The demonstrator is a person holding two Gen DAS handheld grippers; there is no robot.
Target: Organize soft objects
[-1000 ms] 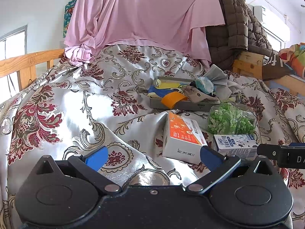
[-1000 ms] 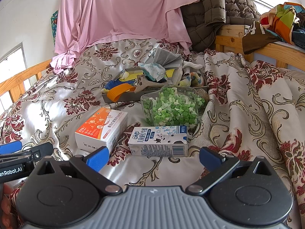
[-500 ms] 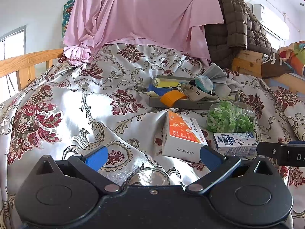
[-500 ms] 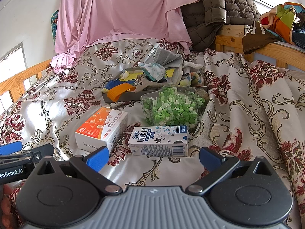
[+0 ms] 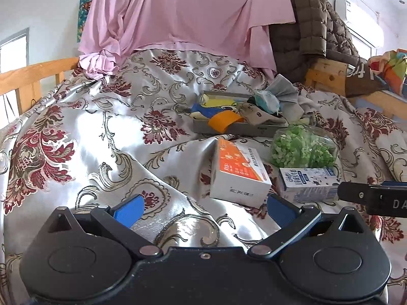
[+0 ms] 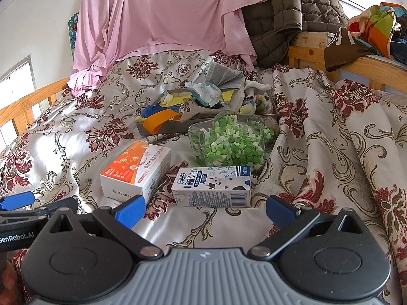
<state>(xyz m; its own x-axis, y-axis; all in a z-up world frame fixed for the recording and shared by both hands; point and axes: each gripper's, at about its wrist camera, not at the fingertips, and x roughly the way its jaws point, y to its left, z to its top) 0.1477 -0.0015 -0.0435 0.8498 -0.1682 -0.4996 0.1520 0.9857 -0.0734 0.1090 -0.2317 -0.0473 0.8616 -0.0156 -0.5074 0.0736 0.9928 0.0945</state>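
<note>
Both grippers hover low over a bed w/ a floral satin bedspread, each empty. Left gripper has jaws spread wide, blue fingertips well apart, nothing between them but bedspread. Right gripper likewise wide, pads either side of the milk carton but short of it, not touching.

Soft stuff sits in a gray tray further up the bed: socks, rags, a crumpled tissue, a gray face mask sticking up at the back, and an orange strap drooping over the near rim. The tray is overfull, w/ a few pieces spilling past its right end.

Just in front of the tray lies a clear jar of green bits on its side. The milk carton lies flat just beside the jar, nearer the cameras. An orange-and-white box sits left of the carton, near but apart.

Behind: pink sheet draped over the headboard, brown quilted jacket at right, wooden rail at left.
</note>
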